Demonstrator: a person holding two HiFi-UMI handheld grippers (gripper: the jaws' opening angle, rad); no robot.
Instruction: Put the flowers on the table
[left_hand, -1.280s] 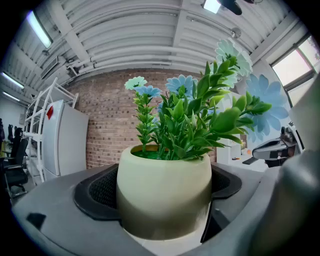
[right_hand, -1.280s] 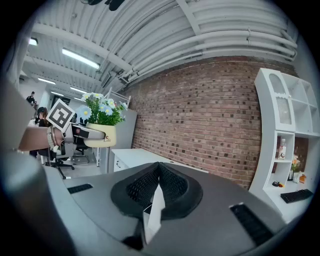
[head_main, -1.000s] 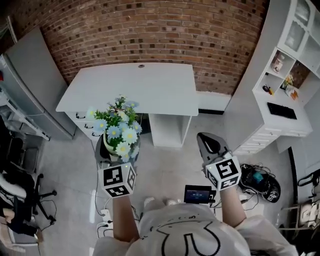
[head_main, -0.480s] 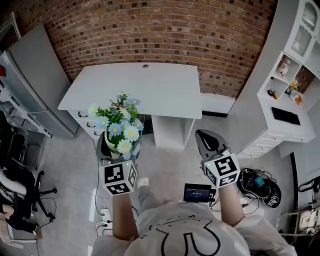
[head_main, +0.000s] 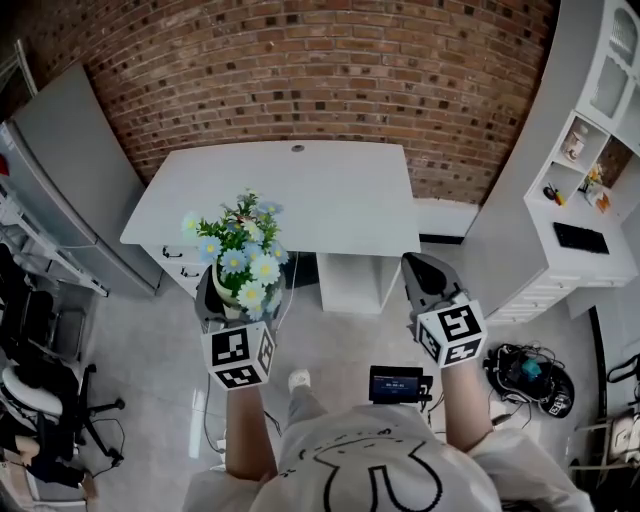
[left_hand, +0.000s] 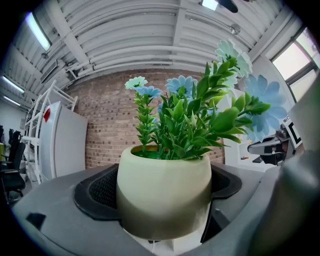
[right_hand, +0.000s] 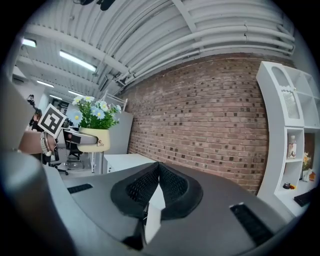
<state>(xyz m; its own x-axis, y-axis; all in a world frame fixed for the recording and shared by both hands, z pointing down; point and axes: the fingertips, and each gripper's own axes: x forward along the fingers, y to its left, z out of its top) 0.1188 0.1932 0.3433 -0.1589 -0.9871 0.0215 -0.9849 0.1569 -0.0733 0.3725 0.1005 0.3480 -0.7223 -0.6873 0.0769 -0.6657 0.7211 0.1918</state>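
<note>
Flowers (head_main: 240, 250) in a cream pot (head_main: 224, 288) hang in the air just short of the white worktop (head_main: 330, 190), not on it: so we see from the head view. Our left hand-held gripper (head_main: 238, 296) carries them, and our right hand-held gripper (head_main: 424, 278) is well apart. In the left gripper view, both jaws pinch the sides of the upright pot. In the right gripper view, the jaws are pressed together on nothing, facing a brick wall (right_hand: 210, 110).

— Holding anything in the left gripper (head_main: 240, 295)?
— Clamping the flower pot (left_hand: 165, 192) between spread jaws, reaching forward.
— And the right gripper (head_main: 418, 264)?
— Pressing its jaws together, hovering alongside.
</note>
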